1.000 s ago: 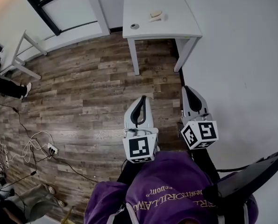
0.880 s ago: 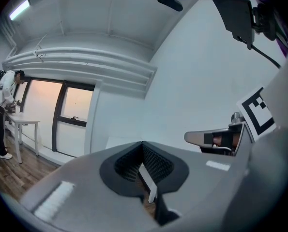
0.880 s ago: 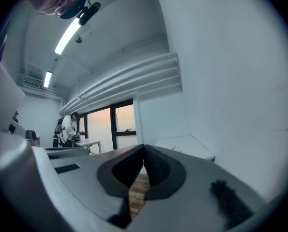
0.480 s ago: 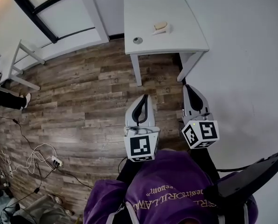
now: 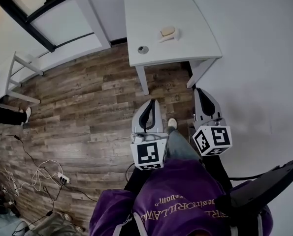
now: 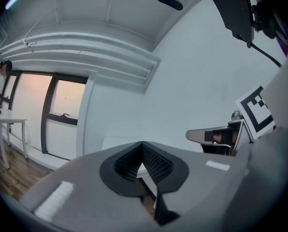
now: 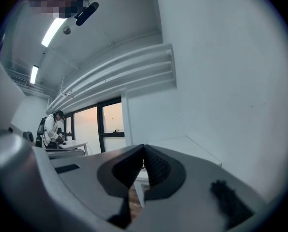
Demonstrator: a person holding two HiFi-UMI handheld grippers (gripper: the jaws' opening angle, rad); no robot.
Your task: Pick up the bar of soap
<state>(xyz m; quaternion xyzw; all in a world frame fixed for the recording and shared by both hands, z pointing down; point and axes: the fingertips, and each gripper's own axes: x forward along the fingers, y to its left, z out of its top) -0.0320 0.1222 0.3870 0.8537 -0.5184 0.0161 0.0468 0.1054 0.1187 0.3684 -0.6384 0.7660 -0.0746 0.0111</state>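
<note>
One bar of soap (image 5: 167, 31), a pale tan oval with rounded edges, lies on the white desk (image 5: 156, 6). In the head view it sits toward the desk's 3 o'clock side, on what looks like a small white dish (image 5: 175, 34) too small to make out clearly. A little round grey object (image 5: 143, 49) sits on the desk at about 8 o'clock from the soap, apart from it. Well apart from the desk, at 6 o'clock from the soap, the left tongs (image 5: 150, 103) and right tongs (image 5: 199, 91) hang over the wooden floor (image 5: 87, 97), both pointing toward 12 o'clock. Each gripper view shows its ridged pads pressed together with nothing between them (left tongs (image 6: 143, 144), right tongs (image 7: 144, 148)). The desk shows only as a distant white slab beyond the tips, and the soap cannot be made out there. The step in hand looks like the approach, with nothing grasped. The next move likely calls for carrying one set of tongs up over the desk, spreading its jaws, and settling them around the soap's sides. Its smooth, rounded surface would probably slip under a loose or off-centre pinch.
</note>
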